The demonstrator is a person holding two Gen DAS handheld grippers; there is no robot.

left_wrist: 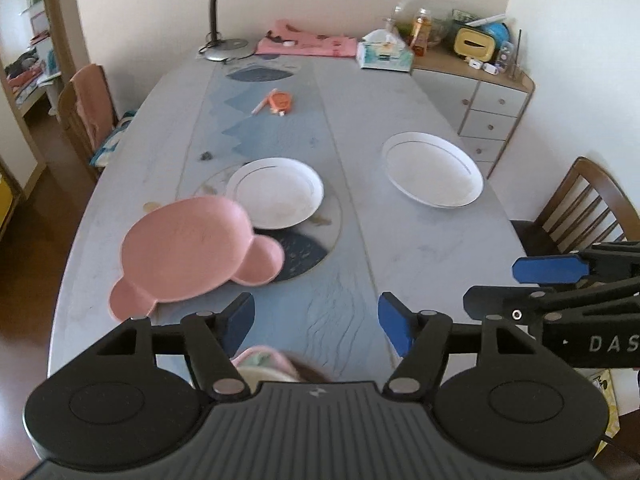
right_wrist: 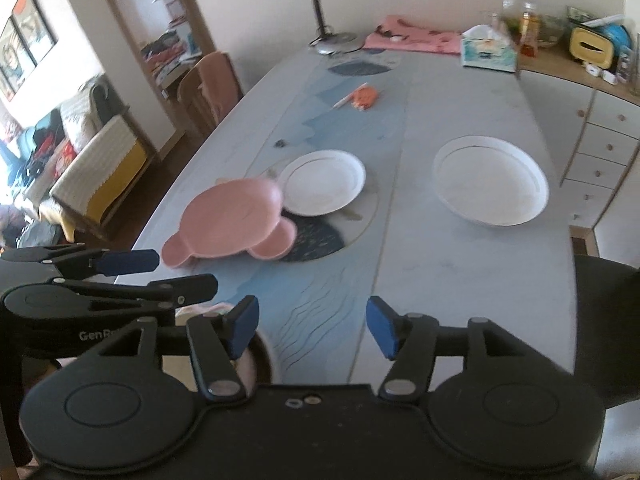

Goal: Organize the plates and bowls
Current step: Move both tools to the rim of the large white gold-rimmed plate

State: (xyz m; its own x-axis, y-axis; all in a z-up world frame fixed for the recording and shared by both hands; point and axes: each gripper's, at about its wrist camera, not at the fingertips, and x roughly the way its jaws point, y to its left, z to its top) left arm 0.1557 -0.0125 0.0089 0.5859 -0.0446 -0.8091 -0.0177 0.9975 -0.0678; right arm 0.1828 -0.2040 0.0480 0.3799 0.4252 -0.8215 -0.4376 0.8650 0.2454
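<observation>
A pink bear-shaped plate (left_wrist: 188, 248) (right_wrist: 232, 220) lies left of centre on the table, its rim overlapping a small white plate (left_wrist: 280, 192) (right_wrist: 326, 182). A larger white plate (left_wrist: 432, 174) (right_wrist: 490, 180) sits alone to the right. My left gripper (left_wrist: 316, 316) hangs open above the near table edge with nothing between its fingers. My right gripper (right_wrist: 312, 320) is open and empty too, close beside it on the right (left_wrist: 516, 284). A pinkish bowl (left_wrist: 264, 362) (right_wrist: 248, 360) peeks out below both grippers, mostly hidden.
A desk lamp (left_wrist: 236, 8), pink cloth (left_wrist: 308, 42) and tissue box (left_wrist: 384, 54) stand at the far end. An orange item with a pen (left_wrist: 280, 104) lies mid-table. Wooden chairs (left_wrist: 580, 208) (left_wrist: 88, 112) flank the table; a drawer cabinet (left_wrist: 492, 108) stands right.
</observation>
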